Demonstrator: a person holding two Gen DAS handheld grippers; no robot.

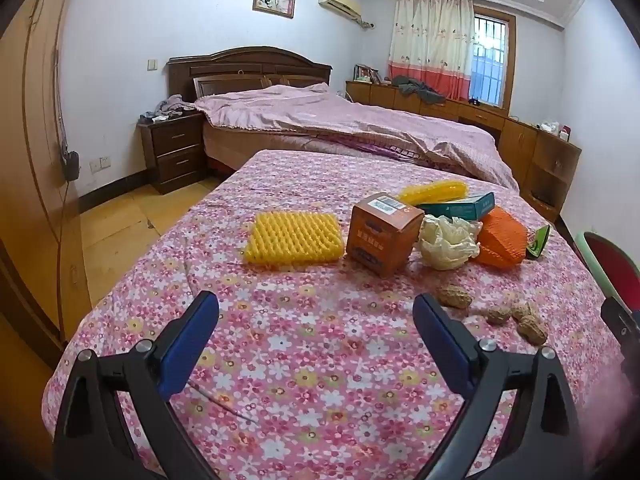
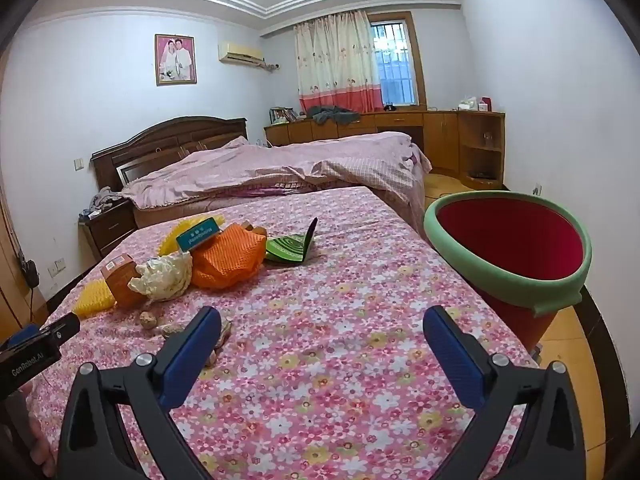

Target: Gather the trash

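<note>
Room evenly lit, soft daylight from barred window (image 1: 489,60) behind curtain (image 1: 432,40); panes bluish, slightly blown out. White glare on ceiling at top edge of right wrist view. Shadows faint, short. Strong fisheye bending at edges, dark vignette in corners. Pinkish smear at lower right of left wrist view. Centre sharp.

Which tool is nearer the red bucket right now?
Right. The right tool hangs open over the floral cover with the red bucket just off its right side; the left tool sits further left, the bucket at its view's edge.
</note>
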